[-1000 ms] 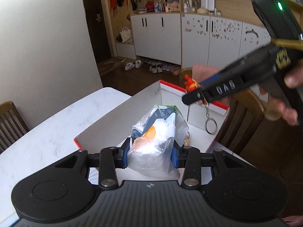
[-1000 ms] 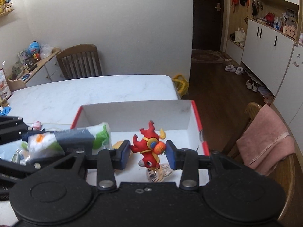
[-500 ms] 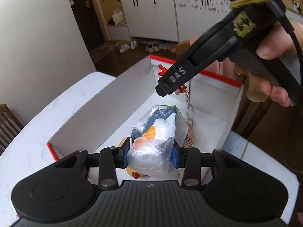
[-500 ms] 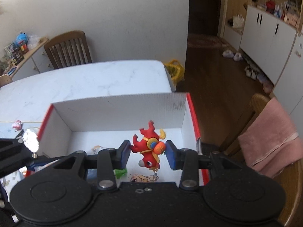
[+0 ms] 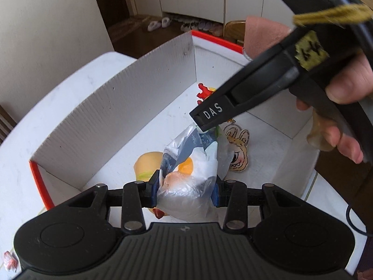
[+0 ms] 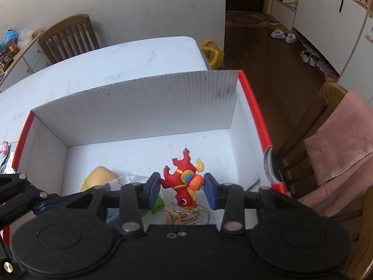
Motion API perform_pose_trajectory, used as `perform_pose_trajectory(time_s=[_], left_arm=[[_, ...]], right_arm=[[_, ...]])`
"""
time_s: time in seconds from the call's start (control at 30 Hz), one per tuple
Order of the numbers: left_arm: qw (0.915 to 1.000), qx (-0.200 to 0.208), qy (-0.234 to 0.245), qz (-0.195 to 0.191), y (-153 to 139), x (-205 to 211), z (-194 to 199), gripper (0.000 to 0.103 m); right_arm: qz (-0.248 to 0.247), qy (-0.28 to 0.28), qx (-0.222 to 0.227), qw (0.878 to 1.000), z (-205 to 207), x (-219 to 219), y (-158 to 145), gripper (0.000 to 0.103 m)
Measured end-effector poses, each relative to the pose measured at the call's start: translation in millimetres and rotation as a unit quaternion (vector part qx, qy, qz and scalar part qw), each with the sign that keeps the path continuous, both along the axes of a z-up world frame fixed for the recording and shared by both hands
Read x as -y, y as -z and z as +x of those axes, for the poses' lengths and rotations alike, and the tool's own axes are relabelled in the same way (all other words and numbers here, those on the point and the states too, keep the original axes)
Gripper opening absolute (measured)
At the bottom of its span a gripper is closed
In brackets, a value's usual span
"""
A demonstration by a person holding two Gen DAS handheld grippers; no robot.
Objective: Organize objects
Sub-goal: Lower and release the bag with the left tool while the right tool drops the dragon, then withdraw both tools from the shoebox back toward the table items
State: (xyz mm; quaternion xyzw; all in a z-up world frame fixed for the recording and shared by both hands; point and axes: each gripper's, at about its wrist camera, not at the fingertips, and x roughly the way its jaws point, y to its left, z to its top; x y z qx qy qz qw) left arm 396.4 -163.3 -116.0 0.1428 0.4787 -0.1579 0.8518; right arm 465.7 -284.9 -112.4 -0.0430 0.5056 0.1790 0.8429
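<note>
My left gripper is shut on a clear plastic bag of small items and holds it low inside the white box with red rim. My right gripper is shut on a red bull keychain toy, also inside the box. Its finger marked DAS crosses the left wrist view just above the bag, with the red toy behind it. A flat cartoon charm and a yellow-orange toy lie on the box floor.
The box stands on a white marble table. A wooden chair with a pink towel is right of the box. Another chair stands at the far side. A small pink wrapper lies on the table outside the box.
Both grippers have moved forward and down into the box with their loads. The keychain's charm now rests on the box floor.
</note>
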Motion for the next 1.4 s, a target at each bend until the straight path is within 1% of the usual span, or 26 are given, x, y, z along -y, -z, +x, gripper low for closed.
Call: perform_pose_trajectory(time_s=[0.07,0.17,0.33,0.37,0.4,0.47,0.53,0.63,0.67,0.7,0.73,0.77,0.97,1.03,1.23,1.4], left_arm=[[0.9999,-0.016,-0.003,-0.001,3,-2,3,0.041],[0.9997,-0.023,-0.007,-0.01,4,-5,4,0.042],[0.9998,-0.022,0.002,-0.003,3,-4,-2,0.047],[0.9998,-0.021,0.003,-0.002,2,-4,-3,0.048],[0.9998,-0.02,0.004,-0.001,3,-4,-4,0.052],[0.9998,-0.019,0.006,-0.001,6,-1,9,0.055],[0.9998,-0.017,0.005,-0.004,5,-3,6,0.056],[0.9999,-0.01,0.002,-0.014,0,-7,2,0.057],[0.9998,-0.008,0.001,-0.019,-2,-9,0,0.057],[0.9997,-0.004,0.0,-0.022,-5,-11,-1,0.059],[0.9996,-0.001,-0.003,-0.027,-8,-12,-3,0.065],[0.9995,0.003,-0.005,-0.032,-10,-14,-5,0.066],[0.9978,0.028,-0.02,-0.056,-31,-30,-22,0.067],[0.9969,0.037,-0.025,-0.064,-37,-33,-25,0.067],[0.9944,0.065,-0.03,-0.078,-56,-49,-42,0.067],[0.9911,0.085,-0.032,-0.097,-72,-64,-62,0.067]], right_arm=[[-0.002,-0.001,-0.002,1.0,2,-1,2,0.04],[-0.001,0.002,-0.009,1.0,5,0,3,0.04],[0.005,0.007,-0.018,1.0,8,3,4,0.04],[0.005,0.008,-0.018,1.0,7,3,4,0.041],[0.005,0.008,-0.018,1.0,7,3,3,0.041],[0.007,0.008,-0.016,1.0,6,4,2,0.042],[0.007,0.007,-0.015,1.0,5,5,0,0.045],[0.007,0.005,-0.013,1.0,2,6,-2,0.049],[0.008,0.004,-0.012,1.0,0,7,-3,0.051],[0.009,0.003,-0.011,1.0,-2,8,-4,0.054],[0.01,0.002,-0.008,1.0,-4,8,-6,0.055],[0.011,0.001,-0.006,1.0,-6,9,-8,0.055],[0.024,-0.003,0.008,1.0,-21,11,-24,0.057],[0.029,-0.004,0.014,0.999,-29,13,-31,0.063],[0.048,-0.008,0.031,0.998,-55,14,-52,0.063],[0.058,-0.017,0.049,0.997,-81,10,-71,0.063]])
